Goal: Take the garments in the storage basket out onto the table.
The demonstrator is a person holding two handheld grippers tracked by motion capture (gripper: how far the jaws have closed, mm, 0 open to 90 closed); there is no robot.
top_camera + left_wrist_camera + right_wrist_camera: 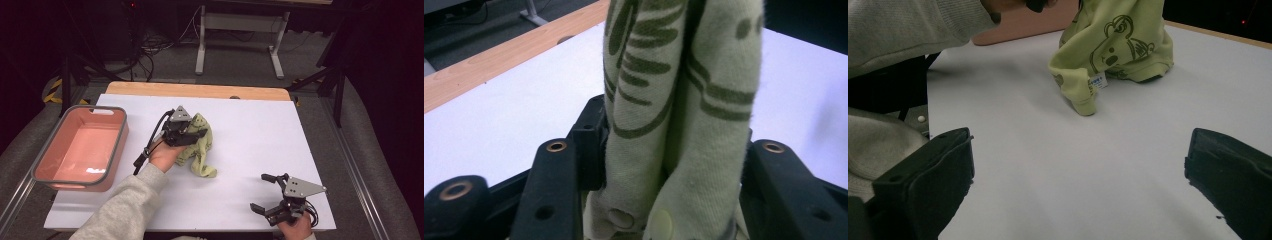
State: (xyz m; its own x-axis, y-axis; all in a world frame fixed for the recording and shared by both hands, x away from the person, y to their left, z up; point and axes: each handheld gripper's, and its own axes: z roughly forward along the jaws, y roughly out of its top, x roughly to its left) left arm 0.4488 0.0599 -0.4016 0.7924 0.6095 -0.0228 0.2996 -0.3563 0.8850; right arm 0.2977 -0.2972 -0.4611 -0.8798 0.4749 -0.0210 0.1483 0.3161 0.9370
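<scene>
A small light-green garment with dark green print hangs bunched above the white table, its lower end resting on the surface. My left gripper is shut on its upper folds; in the left gripper view the cloth is pinched between both black jaws. From the right gripper view the garment shows a printed cartoon figure and a small white label. My right gripper stands open near the table's front right edge, nothing between its jaws.
A pink tub with a grey rim sits empty off the table's left side. A wooden strip borders the far edge. Cables and table legs lie on the floor beyond.
</scene>
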